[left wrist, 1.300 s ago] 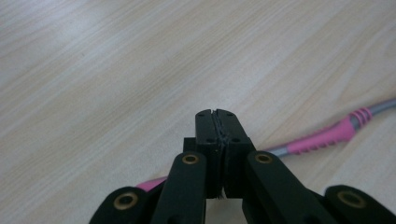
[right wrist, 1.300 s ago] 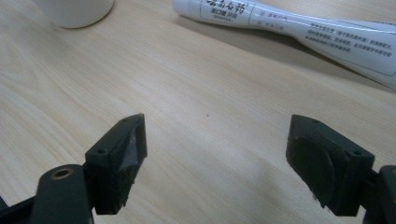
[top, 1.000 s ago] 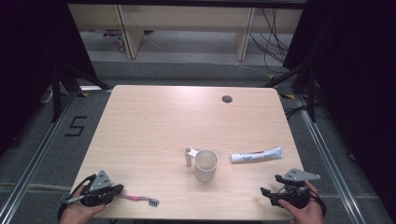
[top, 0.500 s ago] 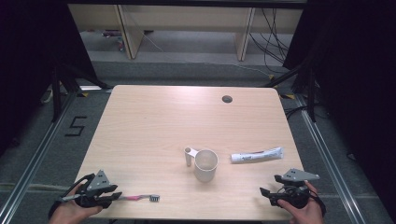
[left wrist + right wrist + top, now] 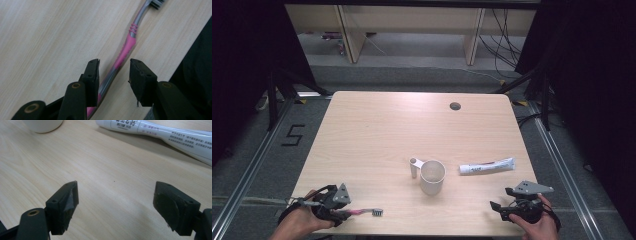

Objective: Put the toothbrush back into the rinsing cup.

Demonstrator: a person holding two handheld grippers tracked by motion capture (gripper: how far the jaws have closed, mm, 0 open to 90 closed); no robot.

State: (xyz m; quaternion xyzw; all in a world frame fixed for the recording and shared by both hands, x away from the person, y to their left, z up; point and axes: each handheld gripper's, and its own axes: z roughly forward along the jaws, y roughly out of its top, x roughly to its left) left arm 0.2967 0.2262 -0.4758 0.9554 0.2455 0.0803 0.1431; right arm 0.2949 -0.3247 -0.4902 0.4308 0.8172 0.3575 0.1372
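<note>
Black jaws of the left hand-held gripper (image 5: 113, 72) stand a little apart astride the lower handle of the pink-and-grey toothbrush (image 5: 125, 50); the left jaw seems to touch the handle while the right one shows a gap, so it straddles the brush rather than pinching it. The toothbrush lies flat near the front edge of the bench (image 5: 377, 135), at the front left, bristle head pointing toward the middle.

It looks light, thin and stiff, with a smooth plastic shank that could slip or swivel under a loose grip; the pink rubbery stretch where the jaws now stand is probably the best place to hold. Lying low on the wood, it leaves little room under it, so the jaws likely have to come right down to the surface. The bench edge runs just beside the handle, and a careless nudge could push the brush over it.

Farther right stand a white cup (image 5: 432, 176) with a handle and, beyond it, a white toothpaste tube (image 5: 487, 166), both well apart from the brush. The right hand-held gripper (image 5: 116, 205) hovers over bare wood at the front right, spread wide and holding nothing. Nothing blocks the way from brush to cup.
</note>
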